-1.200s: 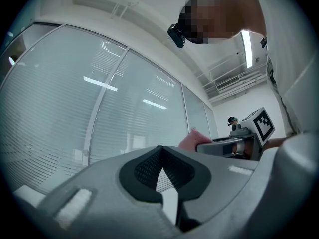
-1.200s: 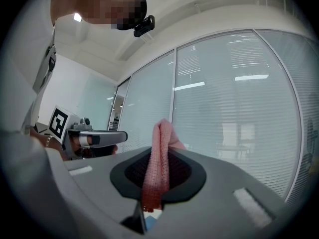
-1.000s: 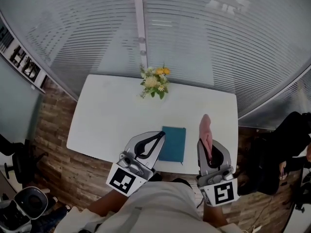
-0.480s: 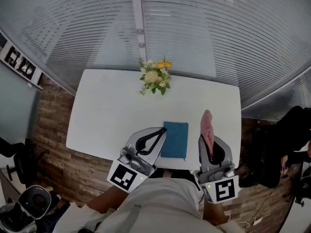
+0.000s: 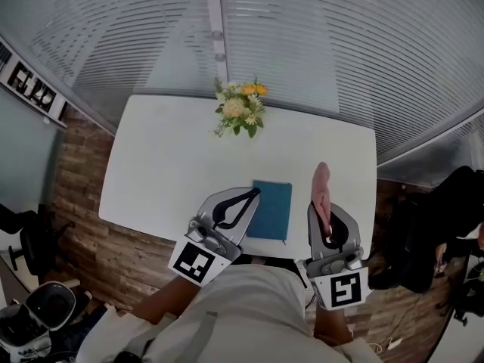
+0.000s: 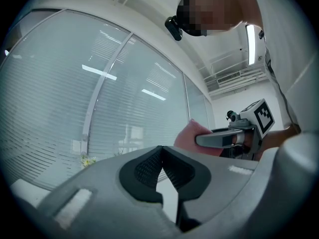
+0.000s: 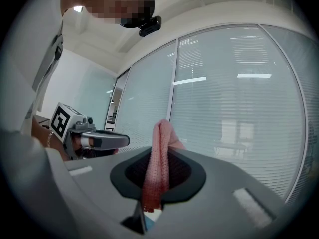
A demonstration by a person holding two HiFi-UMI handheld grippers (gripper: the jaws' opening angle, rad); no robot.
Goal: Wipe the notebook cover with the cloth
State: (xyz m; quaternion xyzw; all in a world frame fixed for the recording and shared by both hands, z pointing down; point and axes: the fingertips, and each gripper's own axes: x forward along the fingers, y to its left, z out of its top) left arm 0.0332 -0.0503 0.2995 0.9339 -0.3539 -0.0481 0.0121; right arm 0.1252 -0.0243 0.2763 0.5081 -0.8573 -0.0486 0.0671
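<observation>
A teal notebook (image 5: pixel 271 209) lies flat near the front edge of the white table (image 5: pixel 166 165). My left gripper (image 5: pixel 254 193) is shut with nothing between its jaws, and its tip is over the notebook's left edge. Its closed pads (image 6: pixel 149 166) point up towards the windows. My right gripper (image 5: pixel 324 212) hovers to the right of the notebook, shut on a pink cloth (image 5: pixel 321 190). The pink cloth (image 7: pixel 158 158) stands up in a fold between the jaws. Each gripper view shows the other gripper: the right gripper (image 6: pixel 227 138) with the cloth (image 6: pixel 189 136), and the left gripper (image 7: pixel 97 141).
A small bunch of yellow and white flowers (image 5: pixel 240 109) stands at the table's back edge. Glass walls with blinds (image 5: pixel 318 44) rise behind the table. The floor is wood (image 5: pixel 91 240). A dark chair (image 5: pixel 446 218) sits at the right and office chairs (image 5: pixel 30 316) at the left.
Both grippers hold almost the same pose, with the cloth still clamped. The head view has shifted a little, so the table sits slightly higher in the picture.
</observation>
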